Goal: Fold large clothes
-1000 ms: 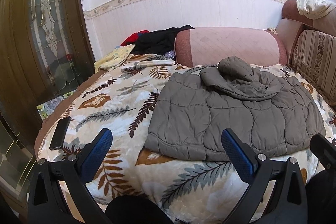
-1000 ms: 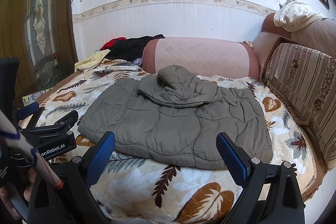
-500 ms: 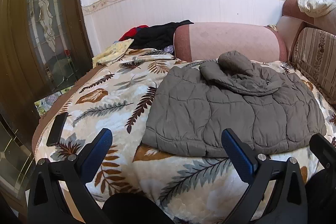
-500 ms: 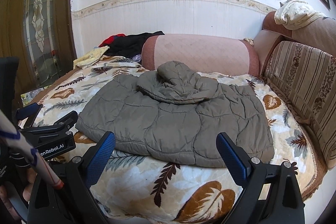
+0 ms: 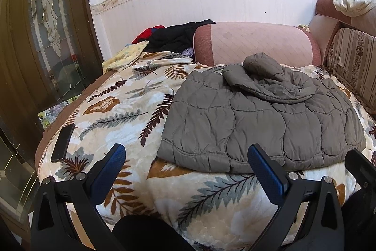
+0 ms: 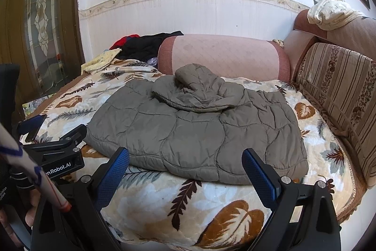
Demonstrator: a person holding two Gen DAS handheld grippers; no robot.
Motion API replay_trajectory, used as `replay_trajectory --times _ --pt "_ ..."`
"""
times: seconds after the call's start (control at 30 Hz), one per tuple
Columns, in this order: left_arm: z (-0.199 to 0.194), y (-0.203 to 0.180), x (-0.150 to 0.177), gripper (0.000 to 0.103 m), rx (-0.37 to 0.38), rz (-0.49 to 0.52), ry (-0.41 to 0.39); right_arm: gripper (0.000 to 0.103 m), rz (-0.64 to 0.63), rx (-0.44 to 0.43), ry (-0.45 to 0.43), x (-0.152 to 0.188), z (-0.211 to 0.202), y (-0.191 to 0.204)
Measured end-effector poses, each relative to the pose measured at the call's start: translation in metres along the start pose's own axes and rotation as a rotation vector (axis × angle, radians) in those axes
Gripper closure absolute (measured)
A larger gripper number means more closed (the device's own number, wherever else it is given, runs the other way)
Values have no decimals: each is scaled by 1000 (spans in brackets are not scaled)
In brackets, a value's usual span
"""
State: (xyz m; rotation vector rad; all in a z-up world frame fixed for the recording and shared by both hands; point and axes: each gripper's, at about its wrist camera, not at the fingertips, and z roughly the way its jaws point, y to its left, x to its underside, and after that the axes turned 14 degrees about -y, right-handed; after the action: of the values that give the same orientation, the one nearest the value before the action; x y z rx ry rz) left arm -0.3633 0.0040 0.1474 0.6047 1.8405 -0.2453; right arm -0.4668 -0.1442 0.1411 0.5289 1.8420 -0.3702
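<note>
A grey quilted hooded jacket (image 5: 258, 119) (image 6: 199, 131) lies folded on the leaf-patterned blanket (image 5: 131, 109) (image 6: 164, 199), its hood laid back over its upper part. My left gripper (image 5: 185, 164) hangs open just short of the jacket's near hem, nothing between its blue pads. My right gripper (image 6: 185, 166) is open too, level with the same hem, and holds nothing. In the right wrist view the left gripper (image 6: 50, 133) shows at the left edge, with a hand below it.
A black phone (image 5: 62, 142) lies at the blanket's left edge. Dark and red clothes (image 5: 174, 35) and a yellow cloth (image 5: 127, 55) are piled at the back left, beside a pink bolster (image 5: 253, 44). A striped sofa back (image 6: 340, 91) borders the right. A glass-panelled door (image 5: 47, 27) stands left.
Both grippers have drawn back and lifted a little, so the jacket sits slightly farther and lower in view. The jacket itself has not moved.
</note>
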Motion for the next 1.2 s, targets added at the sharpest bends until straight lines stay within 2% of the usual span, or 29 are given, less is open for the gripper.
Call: replay_trajectory --times 1.2 --pt "-2 1 3 0 -2 4 1 4 10 4 20 4 3 -2"
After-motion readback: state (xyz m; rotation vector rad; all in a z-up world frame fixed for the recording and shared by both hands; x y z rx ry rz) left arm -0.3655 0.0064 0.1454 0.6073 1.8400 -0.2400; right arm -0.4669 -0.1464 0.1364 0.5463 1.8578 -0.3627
